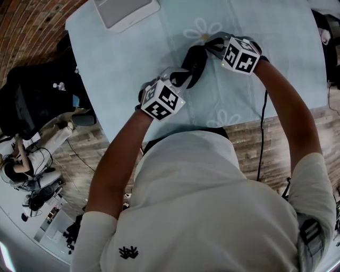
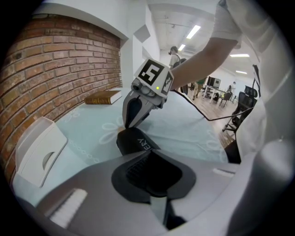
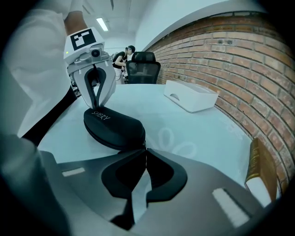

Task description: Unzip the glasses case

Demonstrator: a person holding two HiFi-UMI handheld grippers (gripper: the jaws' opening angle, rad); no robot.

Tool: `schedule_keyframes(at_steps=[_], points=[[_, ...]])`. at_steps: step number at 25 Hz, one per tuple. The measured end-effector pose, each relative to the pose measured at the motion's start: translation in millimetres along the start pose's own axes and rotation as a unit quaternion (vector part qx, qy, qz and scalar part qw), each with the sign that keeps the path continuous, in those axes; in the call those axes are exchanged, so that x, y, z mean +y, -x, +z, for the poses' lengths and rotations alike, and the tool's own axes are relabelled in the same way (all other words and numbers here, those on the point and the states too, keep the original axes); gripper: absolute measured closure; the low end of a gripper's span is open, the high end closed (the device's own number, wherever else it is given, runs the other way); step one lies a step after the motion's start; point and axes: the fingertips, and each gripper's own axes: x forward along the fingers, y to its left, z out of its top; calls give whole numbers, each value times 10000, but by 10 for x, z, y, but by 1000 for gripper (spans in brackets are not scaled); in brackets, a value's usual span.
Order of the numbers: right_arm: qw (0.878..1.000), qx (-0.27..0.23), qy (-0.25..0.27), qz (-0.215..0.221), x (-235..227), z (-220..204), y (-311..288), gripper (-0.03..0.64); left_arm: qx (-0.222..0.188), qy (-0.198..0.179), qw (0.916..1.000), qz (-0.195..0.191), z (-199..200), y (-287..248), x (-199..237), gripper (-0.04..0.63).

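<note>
Closest, a person's white shirt [image 1: 212,191] fills the lower head view, with both bare arms reaching to a desk [image 1: 133,58] covered in a pale blue daisy-print cloth; a black glasses case [image 3: 113,126] lies there, shut, between the two tools. Left tool [image 2: 152,161] is clamped on one end of the case; right tool [image 3: 144,152] is pressed together on the opposite end, at the zip seam; a white tray [image 1: 127,10] and a book [image 2: 103,97] sit farther off on the desk.
</note>
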Motion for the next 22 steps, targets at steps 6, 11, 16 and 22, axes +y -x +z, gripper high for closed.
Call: schedule_keyframes(at_steps=[6,11,16,22], points=[[9994,68,248,231,-22,34,-53,612,-40,70,10000,-57,0,8,10,541],[9995,75,207,246,8,12,-48,611,-71,119,9999,-46,13,11,-10,541],[9999,83,60,98,-6,30,-25,604,-126,10,9999,104,27,31,-5,540],[9973,106,-539,-495,-56,-96,119,601,-253,40,9992,314,28,75,17,540]])
